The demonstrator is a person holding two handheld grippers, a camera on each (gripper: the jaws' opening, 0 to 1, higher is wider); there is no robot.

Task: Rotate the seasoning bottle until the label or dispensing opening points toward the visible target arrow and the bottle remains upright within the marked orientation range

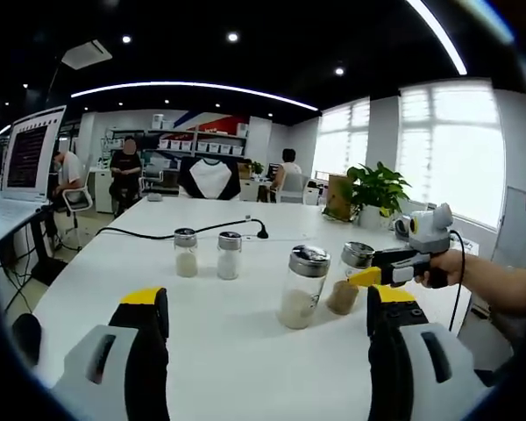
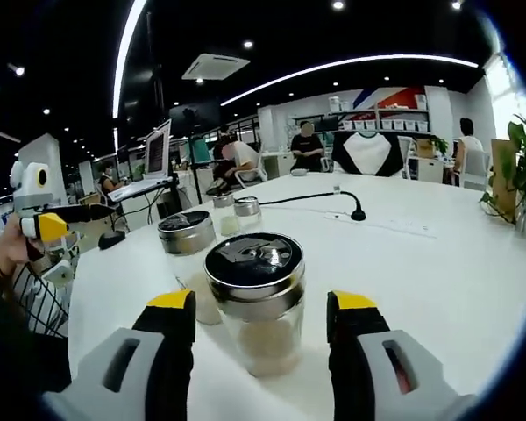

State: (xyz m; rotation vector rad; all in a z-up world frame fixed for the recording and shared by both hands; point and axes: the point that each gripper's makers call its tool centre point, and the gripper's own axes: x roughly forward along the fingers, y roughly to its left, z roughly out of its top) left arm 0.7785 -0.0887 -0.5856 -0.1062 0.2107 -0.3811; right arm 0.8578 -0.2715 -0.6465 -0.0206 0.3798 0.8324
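Observation:
Four seasoning bottles stand upright on the white table (image 1: 245, 351). Two small shakers (image 1: 186, 253) (image 1: 229, 255) are further back. A bigger glass jar (image 1: 303, 287) with a silver lid and pale powder stands nearer. A second jar (image 1: 348, 279) (image 2: 254, 303) holds brownish powder. My right gripper (image 2: 263, 303) (image 1: 366, 277) is open, its jaws standing on either side of this second jar with small gaps. My left gripper (image 1: 267, 307) (image 2: 53, 226) is open and holds nothing, well short of the bottles. In the right gripper view the pale jar (image 2: 186, 237) and the shakers (image 2: 235, 211) stand behind.
A black cable (image 1: 202, 230) (image 2: 358, 213) runs across the far table. A potted plant (image 1: 377, 189) stands at the far right edge, a laptop (image 1: 31, 149) on the left and a dark mouse (image 1: 26, 333) near the left edge. People sit at desks behind.

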